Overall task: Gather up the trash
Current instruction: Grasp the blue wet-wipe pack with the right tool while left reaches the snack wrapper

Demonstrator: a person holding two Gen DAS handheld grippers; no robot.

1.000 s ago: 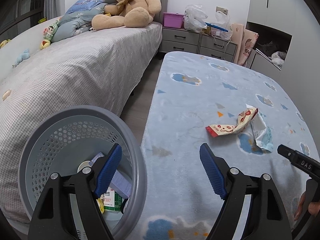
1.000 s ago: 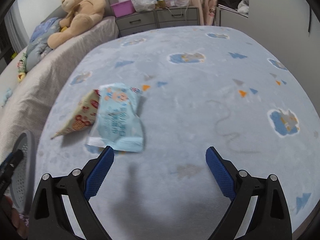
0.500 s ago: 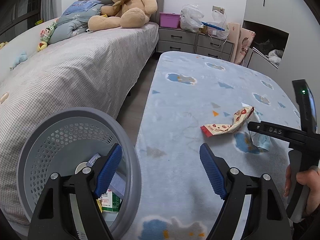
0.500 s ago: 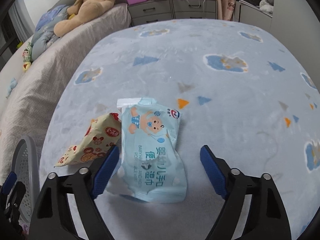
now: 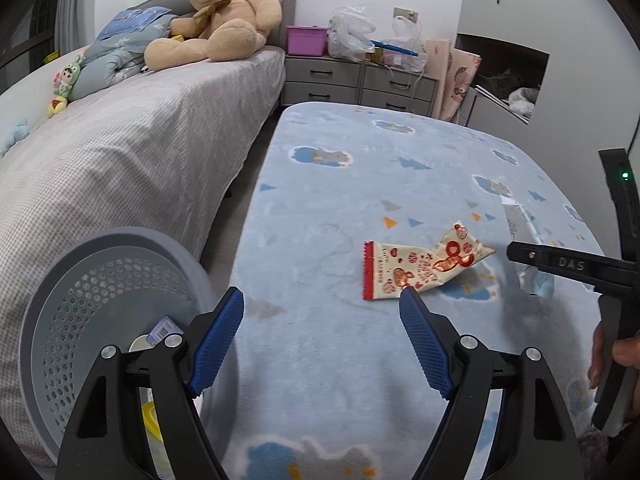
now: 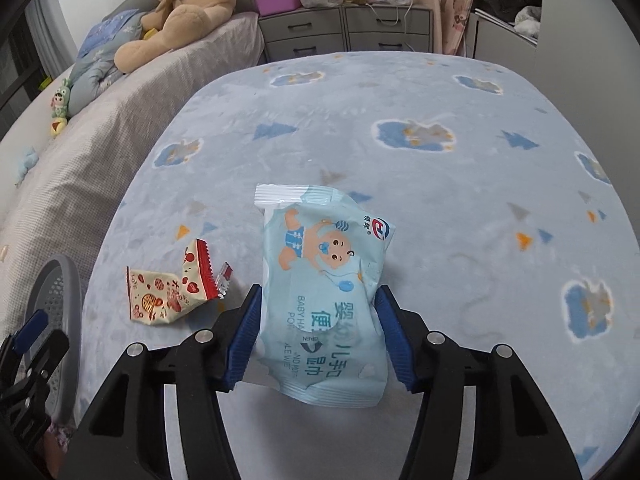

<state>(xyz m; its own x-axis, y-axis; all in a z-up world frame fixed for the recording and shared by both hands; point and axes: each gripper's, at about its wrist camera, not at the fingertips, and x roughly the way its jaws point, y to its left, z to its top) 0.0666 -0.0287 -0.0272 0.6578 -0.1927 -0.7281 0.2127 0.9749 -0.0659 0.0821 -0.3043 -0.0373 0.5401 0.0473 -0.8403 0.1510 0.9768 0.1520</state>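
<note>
Kid's bedroom, blue cloud rug (image 6: 440,184) beside the bed. The right gripper (image 6: 318,334) had just been closing and was clamped on the baby wipes pack (image 6: 324,280), long axis pointing straight away from it. The basket (image 5: 80,320) sat off left under the left gripper (image 5: 320,340), which gaped empty, with the red snack wrapper (image 5: 420,268) just ahead.
</note>
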